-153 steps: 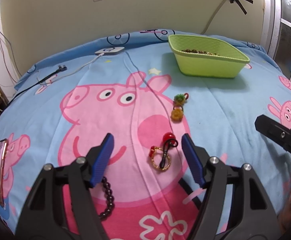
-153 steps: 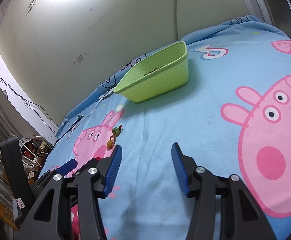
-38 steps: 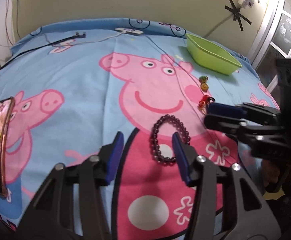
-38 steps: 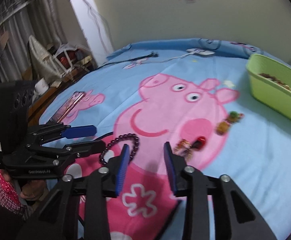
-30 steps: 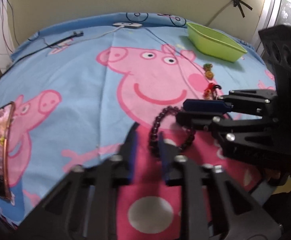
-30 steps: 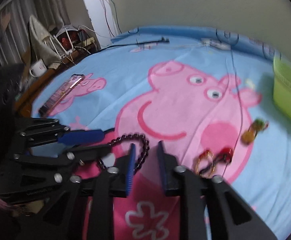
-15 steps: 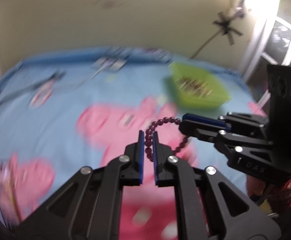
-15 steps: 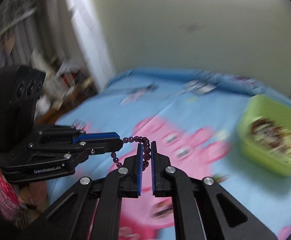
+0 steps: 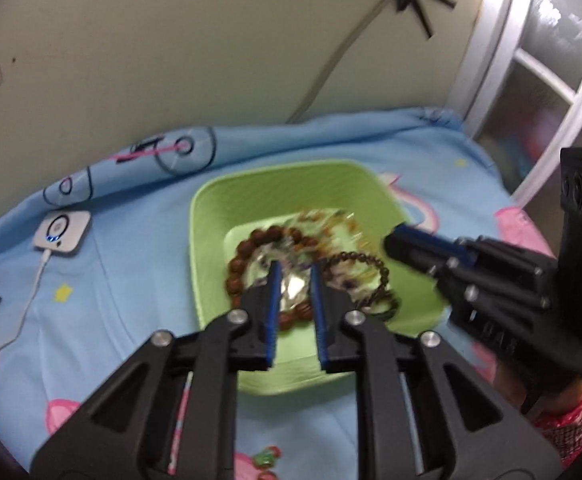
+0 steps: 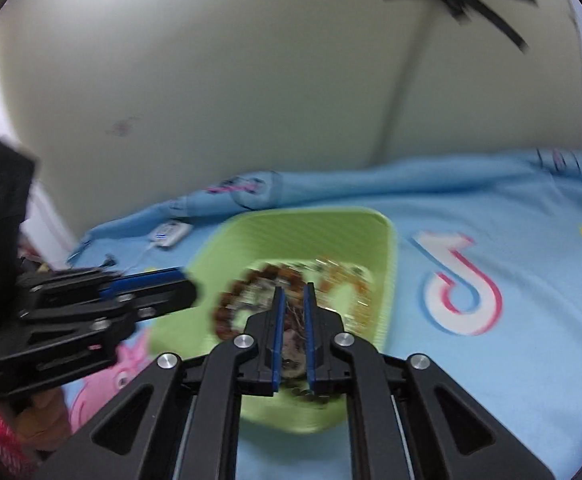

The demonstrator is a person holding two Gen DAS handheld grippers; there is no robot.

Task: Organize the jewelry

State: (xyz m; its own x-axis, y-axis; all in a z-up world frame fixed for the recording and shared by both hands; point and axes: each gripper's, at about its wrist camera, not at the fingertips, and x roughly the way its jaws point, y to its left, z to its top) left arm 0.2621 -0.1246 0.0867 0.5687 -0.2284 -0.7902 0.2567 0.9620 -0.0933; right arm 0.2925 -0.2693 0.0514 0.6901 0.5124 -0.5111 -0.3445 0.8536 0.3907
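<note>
One green basket (image 9: 211, 236) is shown on one bed (image 9: 131, 280). Two bead bracelets are counted inside: one brown (image 9: 237, 268), one dark (image 9: 375, 280). One white charger (image 9: 62, 231) and two grippers, left (image 9: 295, 308) and right (image 10: 292, 320), are seen.

Both wrist views close above, angled down; share green basket (image 9: 211, 216) (image 10: 387, 248)

The basket (image 9: 207, 240) is lime green with a fine ribbed texture. Inside it, one bracelet (image 9: 237, 268) has reddish-brown beads and another (image 9: 379, 268), to its right, dark purple-black ones. The bedsheet (image 9: 131, 280) is sky blue with pink cartoon pigs. At far left sits a white charger (image 9: 62, 231).
</note>
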